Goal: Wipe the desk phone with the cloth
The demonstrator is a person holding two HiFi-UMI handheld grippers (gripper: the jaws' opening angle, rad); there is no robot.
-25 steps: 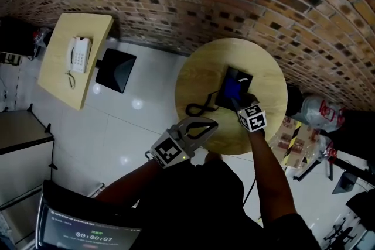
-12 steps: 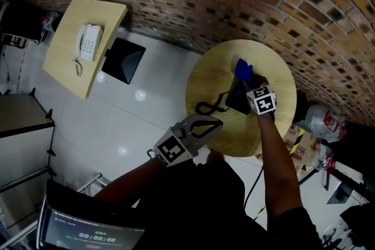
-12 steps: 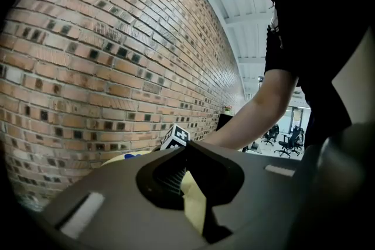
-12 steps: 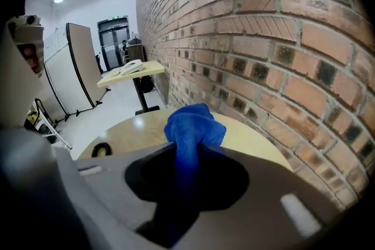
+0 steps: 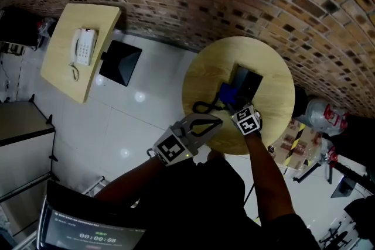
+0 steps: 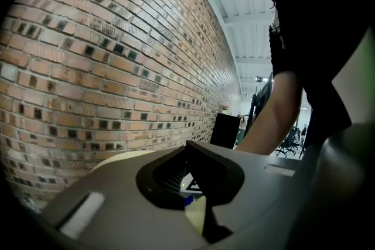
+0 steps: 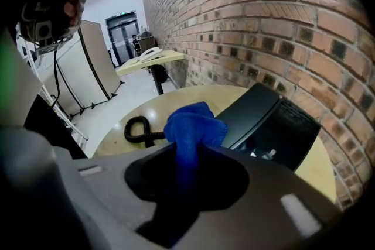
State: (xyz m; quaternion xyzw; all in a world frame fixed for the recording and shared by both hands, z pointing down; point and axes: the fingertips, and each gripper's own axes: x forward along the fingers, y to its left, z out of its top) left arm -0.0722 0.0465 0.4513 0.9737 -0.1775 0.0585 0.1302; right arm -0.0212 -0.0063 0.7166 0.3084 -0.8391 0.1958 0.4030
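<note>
Right gripper view showed the right tongs [image 7: 186, 156] pinching a soft blue cloth [image 7: 194, 123] that looked light and floppy, near the hard black desk phone [image 7: 275, 117]; the left tongs [image 5: 215, 122] were pressed together.

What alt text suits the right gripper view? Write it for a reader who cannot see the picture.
The right gripper pinches a bunched blue cloth in its jaws, just in front of a black desk phone on a round wooden table. A coiled black cord lies on the table to the left, and a brick wall runs along the right.
</note>
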